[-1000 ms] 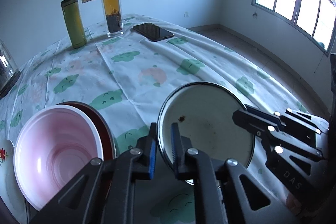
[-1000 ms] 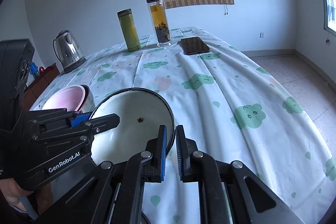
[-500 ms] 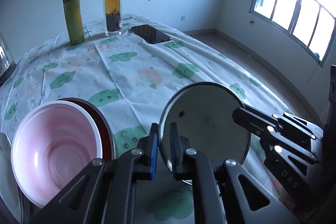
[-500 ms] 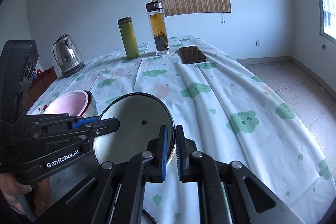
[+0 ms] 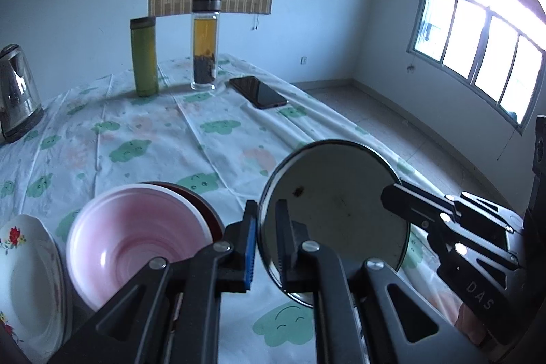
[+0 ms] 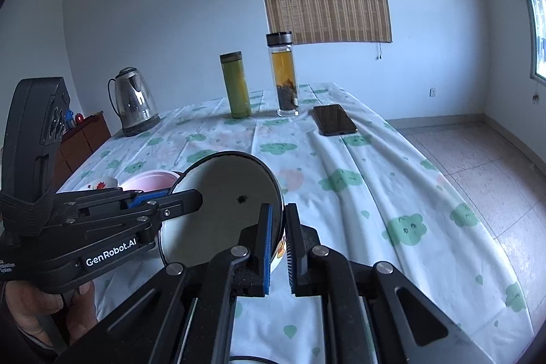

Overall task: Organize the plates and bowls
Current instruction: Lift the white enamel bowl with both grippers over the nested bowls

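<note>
Left wrist view: white enamel bowl's [image 5: 336, 203] rim between left claw's [image 5: 265, 239] pads.

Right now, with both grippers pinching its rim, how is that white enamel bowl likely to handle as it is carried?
The white enamel bowl looks rigid, so it should not flex. Its glossy rim may slip between the thin pads. Held tilted by the left gripper and right gripper on opposite edges, it could pivot if either loosens.
</note>
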